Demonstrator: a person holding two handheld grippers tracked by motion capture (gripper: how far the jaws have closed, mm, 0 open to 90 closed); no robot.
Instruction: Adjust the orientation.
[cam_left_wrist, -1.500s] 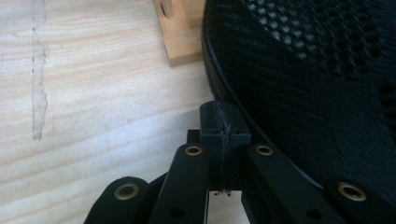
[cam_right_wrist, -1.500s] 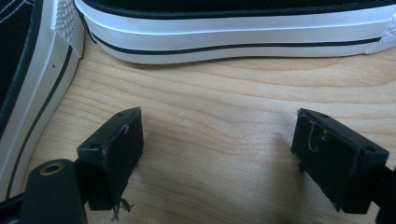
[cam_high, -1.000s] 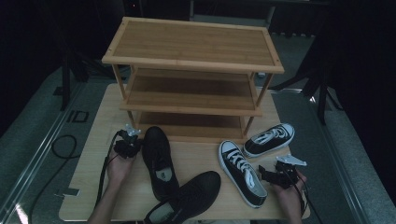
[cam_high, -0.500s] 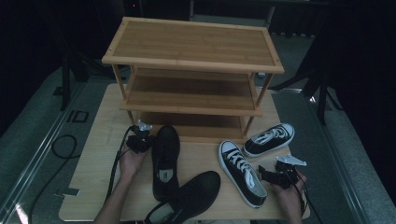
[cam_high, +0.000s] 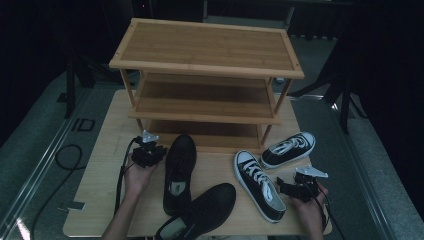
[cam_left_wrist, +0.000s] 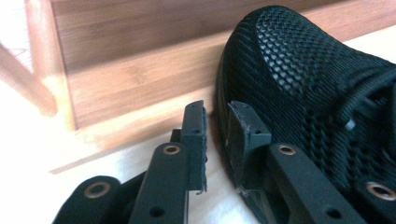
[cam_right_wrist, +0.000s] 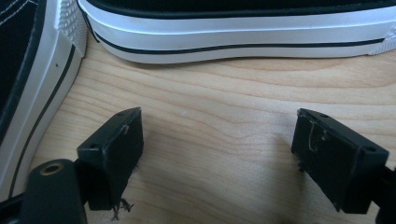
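**Left gripper beside black mesh shoe at shelf base**

Left gripper (cam_left_wrist: 215, 128) is sitting with its jaws drawn close, a narrow gap between them, gripping nothing; its right jaw is lying just beside the black mesh shoe (cam_left_wrist: 322, 102). That shoe's toe is pointing at the bamboo shoe rack (cam_high: 205, 80). Right gripper (cam_right_wrist: 217, 156) is resting low over the wooden board (cam_right_wrist: 224, 121), jaws spread wide and empty, near two black-and-white sneakers (cam_high: 260, 185). A second black shoe (cam_high: 200, 212) is lying at the near edge.
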